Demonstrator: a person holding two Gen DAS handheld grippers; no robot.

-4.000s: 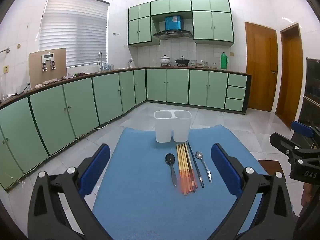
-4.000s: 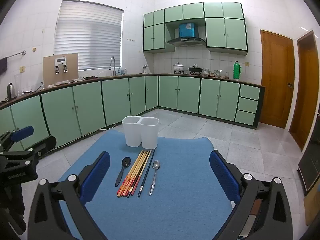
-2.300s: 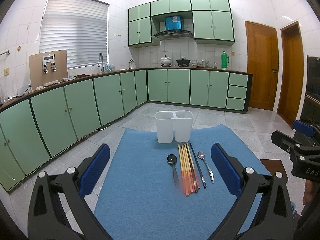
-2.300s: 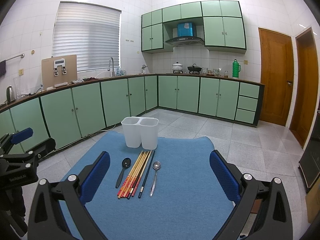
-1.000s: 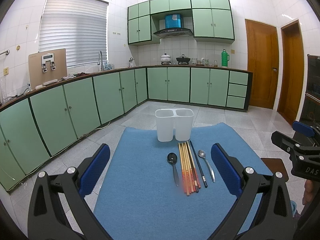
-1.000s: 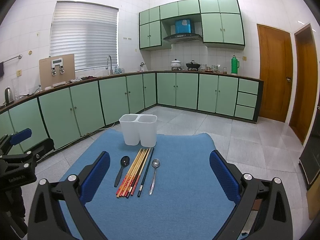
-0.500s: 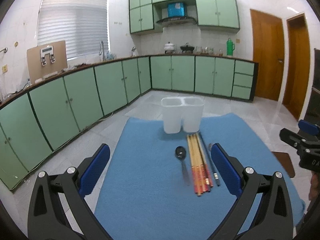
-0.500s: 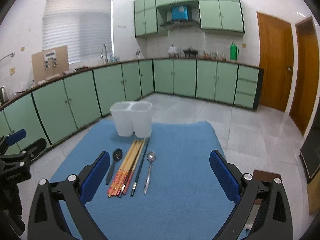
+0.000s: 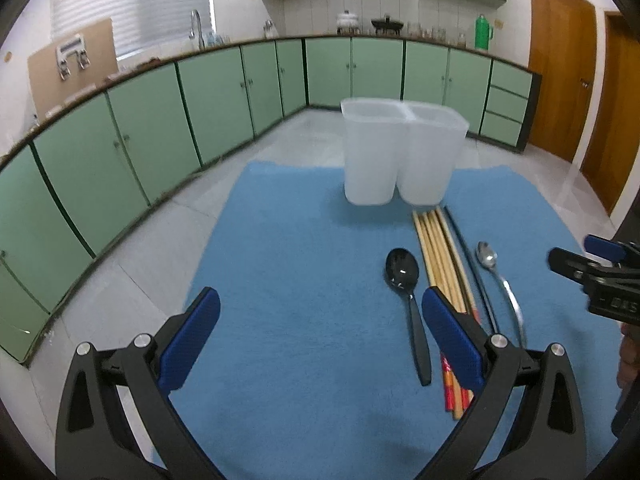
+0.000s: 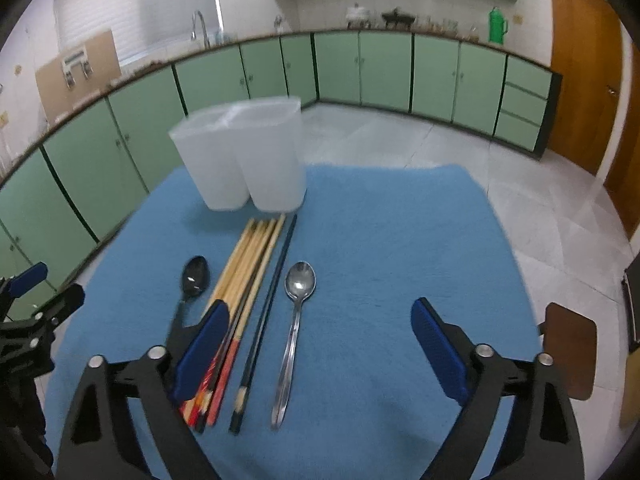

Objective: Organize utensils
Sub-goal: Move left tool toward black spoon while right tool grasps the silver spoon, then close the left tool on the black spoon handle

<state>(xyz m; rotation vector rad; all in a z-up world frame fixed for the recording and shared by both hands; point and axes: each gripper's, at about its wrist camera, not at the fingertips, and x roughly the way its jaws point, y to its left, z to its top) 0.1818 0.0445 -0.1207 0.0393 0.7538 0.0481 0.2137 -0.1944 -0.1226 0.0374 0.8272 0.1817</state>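
A white two-compartment holder (image 9: 402, 156) (image 10: 244, 156) stands empty at the far end of a blue mat (image 9: 304, 280) (image 10: 400, 260). In front of it lie a black spoon (image 9: 406, 292) (image 10: 192, 284), several wooden chopsticks (image 9: 438, 256) (image 10: 244, 276), a dark chopstick (image 9: 468, 260) (image 10: 268, 304) and a silver spoon (image 9: 498, 280) (image 10: 296, 320). My left gripper (image 9: 320, 312) is open above the mat, left of the black spoon. My right gripper (image 10: 320, 324) is open, low over the silver spoon and chopstick handles.
Green kitchen cabinets (image 9: 216, 108) run along the left and back walls. Wooden doors (image 9: 560, 92) stand at the right. The floor around the mat is tiled. A brown stool (image 10: 568, 348) sits past the mat's right edge.
Both grippers have moved forward and down toward the mat. The holder and utensils now look larger and closer. Nothing on the mat has moved.
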